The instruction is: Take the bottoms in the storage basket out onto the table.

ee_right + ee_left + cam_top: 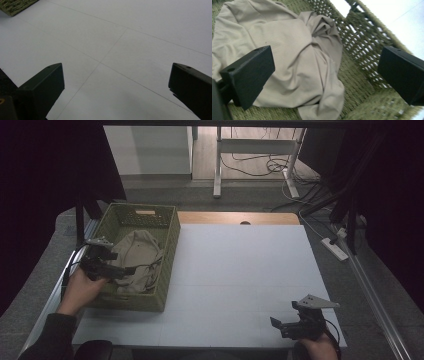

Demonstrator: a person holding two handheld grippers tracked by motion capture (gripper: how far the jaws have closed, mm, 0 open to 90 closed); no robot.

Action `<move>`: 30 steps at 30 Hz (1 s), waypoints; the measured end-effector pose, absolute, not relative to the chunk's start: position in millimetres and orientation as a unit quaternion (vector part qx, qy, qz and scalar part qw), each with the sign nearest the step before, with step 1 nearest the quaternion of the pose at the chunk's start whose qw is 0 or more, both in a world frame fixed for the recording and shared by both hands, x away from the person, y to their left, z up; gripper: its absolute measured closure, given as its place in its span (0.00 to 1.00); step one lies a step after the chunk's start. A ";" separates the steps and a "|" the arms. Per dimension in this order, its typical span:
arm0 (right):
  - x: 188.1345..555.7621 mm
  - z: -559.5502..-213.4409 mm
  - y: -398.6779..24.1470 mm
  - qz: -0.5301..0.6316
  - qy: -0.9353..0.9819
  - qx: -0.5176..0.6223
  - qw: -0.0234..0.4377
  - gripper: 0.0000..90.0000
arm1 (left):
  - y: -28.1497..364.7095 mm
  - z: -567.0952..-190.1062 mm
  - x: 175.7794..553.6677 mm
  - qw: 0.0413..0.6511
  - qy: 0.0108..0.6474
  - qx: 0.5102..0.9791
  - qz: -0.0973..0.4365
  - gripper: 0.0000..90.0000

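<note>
Risk: my left gripper (pixel 324 75) sat low over beige cloth (pixel 294 57) inside green woven basket (pixel 170 227); jaws wide apart, held nothing. Closing there could snag basket weave instead of fabric, or pinch single fold and drag whole basket. Cloth lay bunched on basket floor, toward its near end. Left hand (pixel 82 287) reached over basket's left wall, jaws aimed inward. Right gripper (pixel 300 322) hovered over white table (pixel 240 270), well clear of basket, jaws fully spread, empty.
</note>
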State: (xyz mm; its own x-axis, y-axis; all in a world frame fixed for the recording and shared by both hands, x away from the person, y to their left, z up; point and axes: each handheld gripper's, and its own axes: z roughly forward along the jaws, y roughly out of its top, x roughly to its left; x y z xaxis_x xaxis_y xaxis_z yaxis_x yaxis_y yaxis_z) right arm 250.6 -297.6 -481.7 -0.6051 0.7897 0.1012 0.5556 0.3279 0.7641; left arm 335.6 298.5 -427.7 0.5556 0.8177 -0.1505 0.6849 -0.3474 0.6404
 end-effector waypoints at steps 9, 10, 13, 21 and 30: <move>250.9 -481.8 -297.3 0.398 0.803 0.418 0.146 0.01 | 298.9 -431.1 353.1 0.324 0.464 0.818 0.099 0.00; 251.0 -481.8 -297.1 0.397 0.804 0.419 0.145 0.01 | 299.1 -432.7 358.8 0.319 0.468 0.819 0.095 0.00; 251.0 -481.9 -296.8 0.397 0.804 0.419 0.144 0.01 | 298.8 -435.1 364.5 0.316 0.470 0.819 0.092 0.00; 251.2 -481.9 -297.1 0.397 0.804 0.418 0.143 0.01 | 297.5 -444.3 386.5 0.282 0.478 0.825 0.101 0.00; 251.5 -482.0 -297.2 0.398 0.805 0.418 0.141 0.01 | 305.3 -456.1 411.0 0.275 0.501 0.816 0.085 0.00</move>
